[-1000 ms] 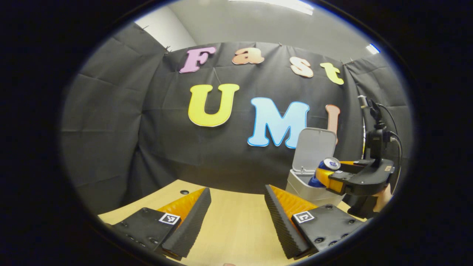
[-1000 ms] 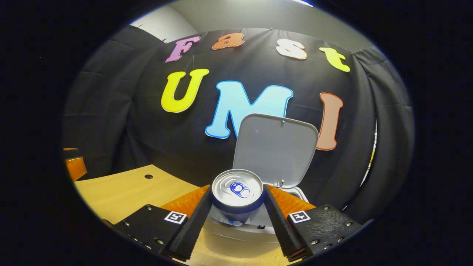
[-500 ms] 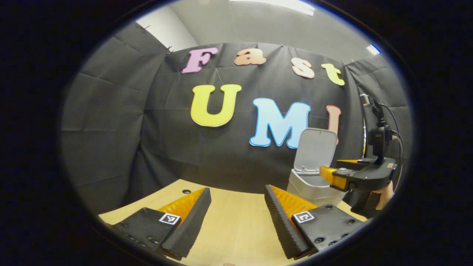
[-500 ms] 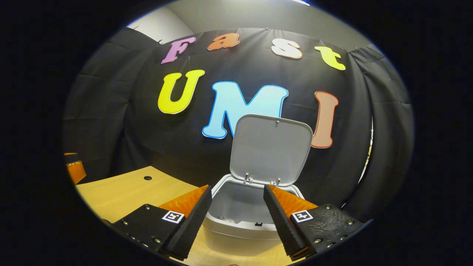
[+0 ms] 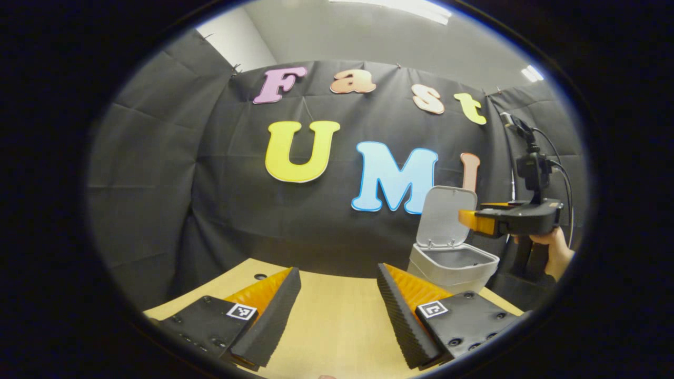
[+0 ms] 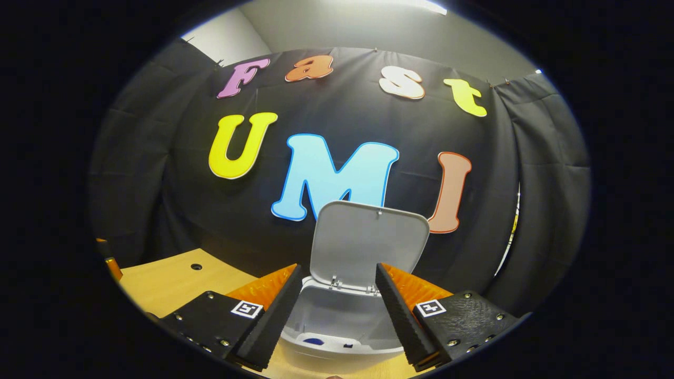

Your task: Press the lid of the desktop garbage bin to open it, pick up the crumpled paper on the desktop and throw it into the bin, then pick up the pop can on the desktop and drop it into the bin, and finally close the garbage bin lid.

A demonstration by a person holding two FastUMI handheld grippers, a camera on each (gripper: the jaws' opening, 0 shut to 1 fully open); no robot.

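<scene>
Right gripper view is showing the right claw (image 6: 336,310) at the bottom edge, spread wide and pinching nothing, hanging just above the garbage bin (image 6: 337,337). Between its fingers the bin's mouth is showing, and a bit of blue at about 7 o'clock inside it is probably the pop can (image 6: 314,341), already dropped in; the crumpled paper is not something I can make out in there. Beyond the mouth, at 12 o'clock from the claw, the lid (image 6: 368,242) is standing upright on its hinges, so the closing is what I judge to be left. The risk now is in how the lid gets pushed: the bin looks light, and a shove from the front could be sliding or tipping it on the wooden surface (image 6: 174,279) rather than swinging the lid down; a can sticking up could also be stopping the lid from latching. In the left gripper view the left claw (image 5: 337,316) is also spread and empty, hovering low over the surface, with the bin at 2 o'clock and the right claw beyond it, held by a hand (image 5: 555,250).
</scene>
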